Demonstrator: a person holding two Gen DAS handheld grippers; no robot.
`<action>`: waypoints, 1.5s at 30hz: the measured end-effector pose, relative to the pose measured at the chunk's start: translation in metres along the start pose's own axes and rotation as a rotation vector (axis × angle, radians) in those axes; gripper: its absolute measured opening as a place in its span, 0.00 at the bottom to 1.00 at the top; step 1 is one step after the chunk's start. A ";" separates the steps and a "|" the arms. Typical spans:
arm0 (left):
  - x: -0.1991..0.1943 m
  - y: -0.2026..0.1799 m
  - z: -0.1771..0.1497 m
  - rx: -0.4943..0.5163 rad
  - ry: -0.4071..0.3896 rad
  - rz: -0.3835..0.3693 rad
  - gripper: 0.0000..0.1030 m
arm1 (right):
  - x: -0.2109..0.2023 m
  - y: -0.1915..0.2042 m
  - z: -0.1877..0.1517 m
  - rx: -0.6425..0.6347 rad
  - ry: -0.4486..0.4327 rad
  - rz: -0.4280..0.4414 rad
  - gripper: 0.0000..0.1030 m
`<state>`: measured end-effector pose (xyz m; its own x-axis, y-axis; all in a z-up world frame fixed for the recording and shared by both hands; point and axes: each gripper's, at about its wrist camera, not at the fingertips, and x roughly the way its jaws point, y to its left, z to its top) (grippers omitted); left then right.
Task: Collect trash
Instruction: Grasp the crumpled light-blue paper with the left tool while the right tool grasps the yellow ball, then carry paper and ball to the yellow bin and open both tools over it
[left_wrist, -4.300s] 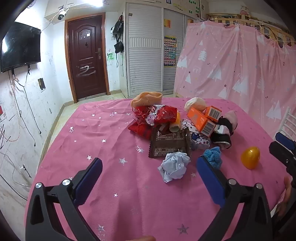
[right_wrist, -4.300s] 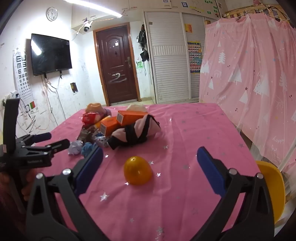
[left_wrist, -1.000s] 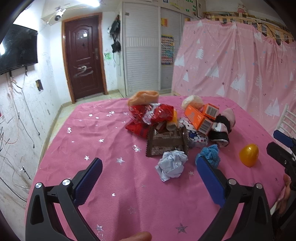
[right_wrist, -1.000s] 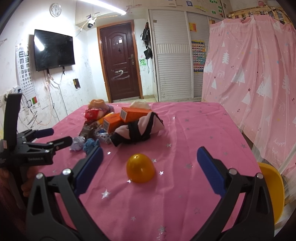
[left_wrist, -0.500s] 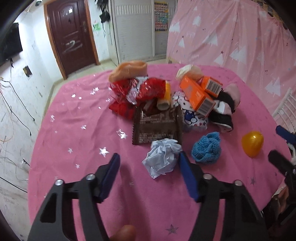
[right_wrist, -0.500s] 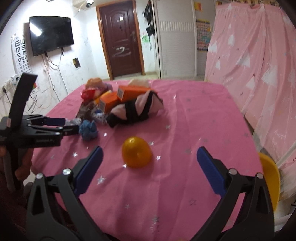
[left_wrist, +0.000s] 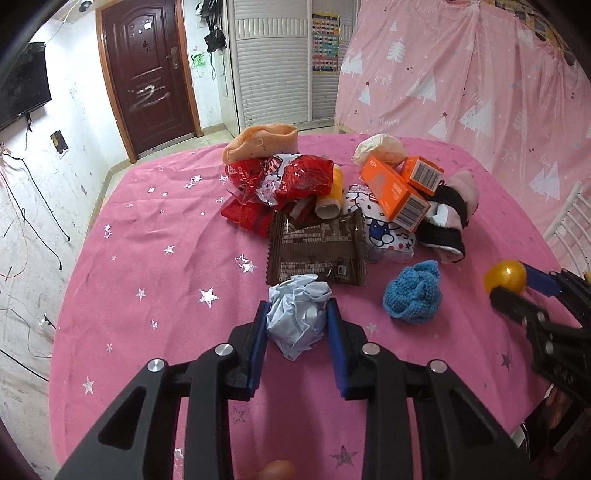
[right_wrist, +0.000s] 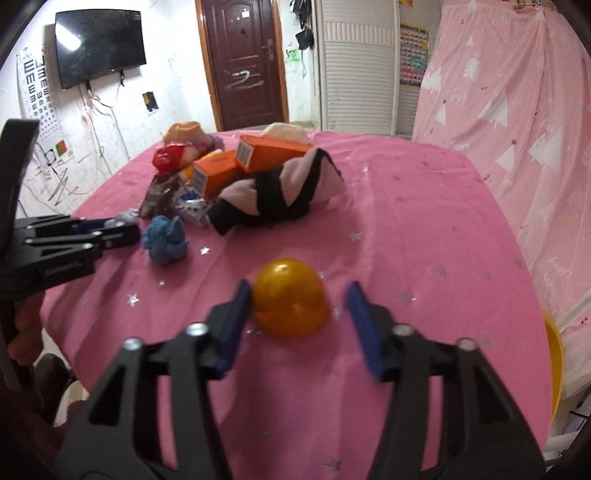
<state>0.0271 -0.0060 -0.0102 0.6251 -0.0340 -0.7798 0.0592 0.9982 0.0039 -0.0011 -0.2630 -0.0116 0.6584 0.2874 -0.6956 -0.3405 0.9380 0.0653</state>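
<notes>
In the left wrist view, the left gripper (left_wrist: 296, 325) fills the lower centre of the frame, its blue-padded jaws having just been closing around a crumpled ball of pale blue-white paper (left_wrist: 298, 314) that lies on the pink star-printed tablecloth (left_wrist: 147, 280). Both pads touch the sides of the paper ball, so it is gripped. Just above it, at mid-frame, lies a brown crinkled snack wrapper (left_wrist: 318, 251), and behind that a pile with a red foil bag (left_wrist: 284, 177), orange cardboard boxes (left_wrist: 393, 192) and a pink-and-black sock bundle (left_wrist: 448, 212). A blue knitted ball (left_wrist: 413, 291) sits to the right of the paper, apart from it.

In the right wrist view, the right gripper (right_wrist: 301, 314) is at lower centre, its jaws also having just been closing with a golden-yellow plastic egg capsule (right_wrist: 291, 297) between them. The left pad touches the egg; the right pad stands clear of it, so the jaws are not yet clamped. A yellow bin rim (right_wrist: 554, 362) shows at the right edge.
</notes>
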 end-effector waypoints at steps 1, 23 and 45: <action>-0.001 0.001 -0.001 -0.002 -0.003 -0.001 0.23 | -0.001 -0.003 0.000 0.011 -0.003 0.011 0.39; -0.060 -0.137 0.060 0.201 -0.090 -0.182 0.24 | -0.083 -0.144 0.000 0.236 -0.165 -0.175 0.38; 0.040 -0.368 0.081 0.367 0.253 -0.429 0.26 | -0.052 -0.290 -0.071 0.542 0.013 -0.275 0.38</action>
<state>0.0927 -0.3790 0.0080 0.2848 -0.3716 -0.8836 0.5570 0.8144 -0.1630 0.0162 -0.5634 -0.0452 0.6646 0.0218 -0.7469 0.2334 0.9435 0.2352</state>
